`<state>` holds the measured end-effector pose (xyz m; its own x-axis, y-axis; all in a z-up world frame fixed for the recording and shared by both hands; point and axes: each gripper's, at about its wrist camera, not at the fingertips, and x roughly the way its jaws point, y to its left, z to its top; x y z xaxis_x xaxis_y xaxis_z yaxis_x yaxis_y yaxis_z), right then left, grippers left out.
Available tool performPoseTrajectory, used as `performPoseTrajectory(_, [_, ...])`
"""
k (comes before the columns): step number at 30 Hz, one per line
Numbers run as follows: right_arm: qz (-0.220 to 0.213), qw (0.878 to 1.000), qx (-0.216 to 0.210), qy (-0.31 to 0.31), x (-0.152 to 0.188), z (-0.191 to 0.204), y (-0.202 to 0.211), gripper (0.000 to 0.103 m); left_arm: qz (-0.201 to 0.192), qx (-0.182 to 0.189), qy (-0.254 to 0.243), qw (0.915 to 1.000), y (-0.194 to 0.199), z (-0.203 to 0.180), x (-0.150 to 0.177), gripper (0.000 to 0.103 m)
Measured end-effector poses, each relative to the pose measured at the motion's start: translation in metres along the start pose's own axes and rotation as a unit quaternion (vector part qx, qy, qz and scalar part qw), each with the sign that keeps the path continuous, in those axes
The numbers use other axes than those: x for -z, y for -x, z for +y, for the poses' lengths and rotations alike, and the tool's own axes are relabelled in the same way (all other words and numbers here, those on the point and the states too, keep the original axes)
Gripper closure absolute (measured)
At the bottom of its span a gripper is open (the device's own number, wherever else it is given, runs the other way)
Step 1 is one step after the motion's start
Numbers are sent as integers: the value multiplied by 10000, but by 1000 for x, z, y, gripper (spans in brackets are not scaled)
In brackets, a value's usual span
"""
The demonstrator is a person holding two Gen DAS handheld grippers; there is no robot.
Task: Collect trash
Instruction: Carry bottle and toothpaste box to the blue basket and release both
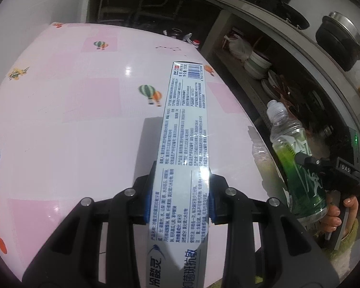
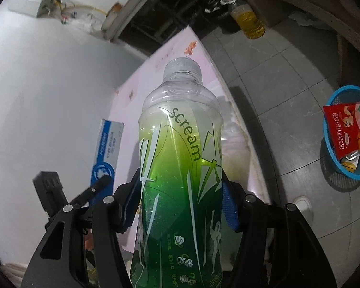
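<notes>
Left gripper [image 1: 177, 196] is clamped on the box [image 1: 183, 129], blue pads on its two long sides near the lower third; the box's long axis runs straight out along the fingers, barcode end far, lifted clear above the pink table [image 1: 72, 120]. Right gripper [image 2: 182, 206] is closed around the bottle [image 2: 180, 168] at its green lower body, cap pointing away along the fingers, bottle empty-looking. Both pieces of trash are already in the jaws, nothing left to reach for on the table as far as visible. The relation that matters: the blue bin [image 2: 333, 158] sits on the floor tiles to the right of the bottle in the right wrist view, well apart from the table edge and below it, already holding a red packet [image 2: 345, 129]. Right hand looks nearer the bin, so likely bottle first, swing right and down; box follows, its length needing an end-first drop.
</notes>
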<state>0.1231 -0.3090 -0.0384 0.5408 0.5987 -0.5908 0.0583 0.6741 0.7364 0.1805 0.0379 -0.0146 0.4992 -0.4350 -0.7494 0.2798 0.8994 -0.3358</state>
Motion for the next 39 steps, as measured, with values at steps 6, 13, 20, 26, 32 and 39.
performPoseTrajectory(6, [-597,9972,77,-437,8,-36,50,46,18,283,-290,9992,-9,-35,-12,71])
performPoseTrajectory(13, [-1491,9789,721,-1198,33,-104,122,46,181,845,-841,9927,-35,-106,-31,71])
performPoseTrajectory(20, [-1896,9450,1279,-2340,67,-187,153,46,766,1318,-1435,9778,-97,-197,-47,71])
performPoseTrajectory(26, [-1789,9307,1344,-2895,73,-234,133,46,1826,1256,-1912,9562,-195,-279,-40,71])
performPoseTrajectory(32, [-1591,9218,1360,-3262,52,-282,90,45,2677,957,-2043,9367,-285,-327,-18,71])
performPoseTrajectory(39, [-1779,9105,1762,-3290,0,-335,43,35,2687,573,-2036,9397,-363,-350,-10,45])
